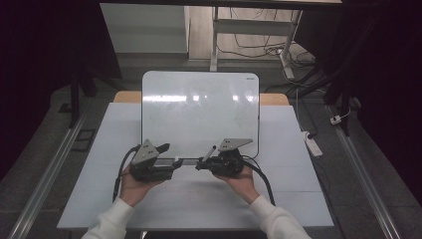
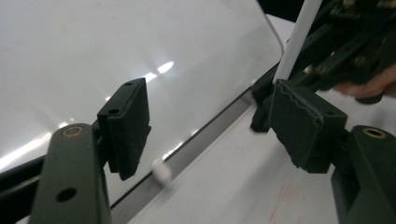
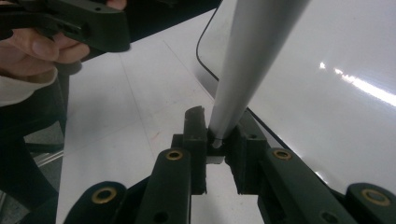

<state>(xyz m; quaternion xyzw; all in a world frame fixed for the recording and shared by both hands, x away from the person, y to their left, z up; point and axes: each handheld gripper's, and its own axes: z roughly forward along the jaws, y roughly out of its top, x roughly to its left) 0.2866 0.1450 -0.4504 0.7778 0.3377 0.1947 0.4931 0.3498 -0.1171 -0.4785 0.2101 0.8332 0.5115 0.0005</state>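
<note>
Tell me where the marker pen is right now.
The marker pen is clamped in the right gripper, its white barrel rising over the near edge of the whiteboard; in the high view it sits between the two grippers, right of the left gripper.

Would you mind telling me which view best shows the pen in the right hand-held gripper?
The right gripper view: the grey pen stands clamped between the jaws. The left gripper view shows part of its shaft; in the high view it is a small stick.
</note>
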